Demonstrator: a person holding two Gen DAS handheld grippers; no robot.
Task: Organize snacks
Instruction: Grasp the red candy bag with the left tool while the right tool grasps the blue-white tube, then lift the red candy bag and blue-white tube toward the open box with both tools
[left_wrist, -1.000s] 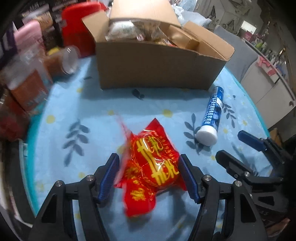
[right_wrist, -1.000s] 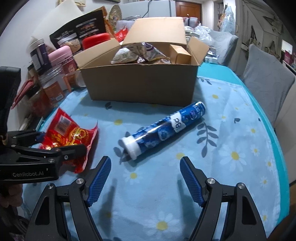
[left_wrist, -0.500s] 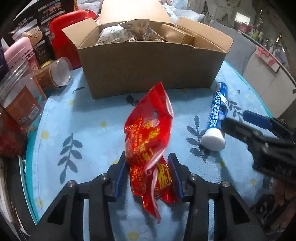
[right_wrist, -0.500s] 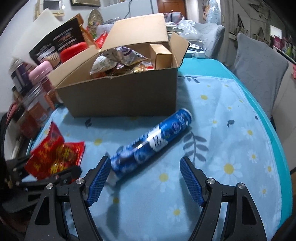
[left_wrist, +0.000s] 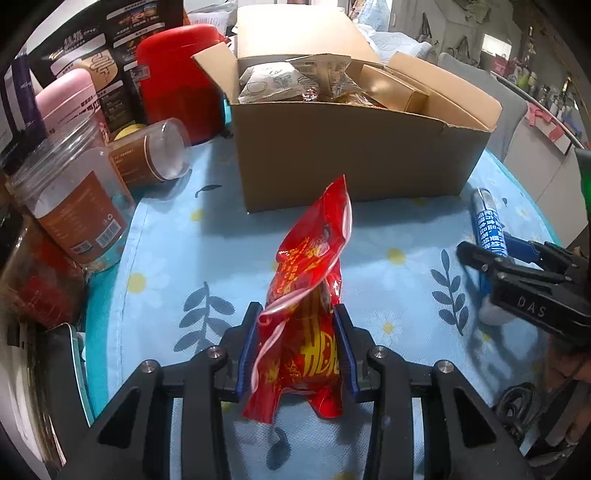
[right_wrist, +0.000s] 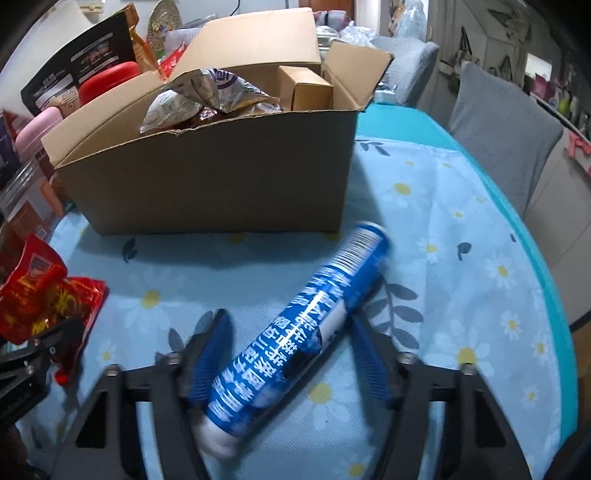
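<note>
A red snack bag (left_wrist: 310, 280) stands upright between the blue pads of my left gripper (left_wrist: 296, 308), whose jaws are still closing and press on its lower half. The bag (right_wrist: 40, 291) also shows at the left edge of the right wrist view. A blue tube with a white cap (right_wrist: 310, 332) lies slantwise on the flowered tablecloth between the fingers of my right gripper (right_wrist: 289, 315). Those jaws are closing around it and are blurred. The tube (left_wrist: 487, 221) rests on the cloth. The open cardboard box (left_wrist: 351, 158) with snack packets stands behind both.
Plastic jars (left_wrist: 74, 206), a cup lying on its side (left_wrist: 155, 155), a pink bottle (left_wrist: 70, 103) and a red canister (left_wrist: 177, 81) crowd the left. A grey chair (right_wrist: 506, 140) stands beyond the table's teal right edge (right_wrist: 535, 258).
My left jaws closed onto the red bag and stood it upright. My right gripper moved forward over the blue tube, and its jaws have started narrowing around it.
</note>
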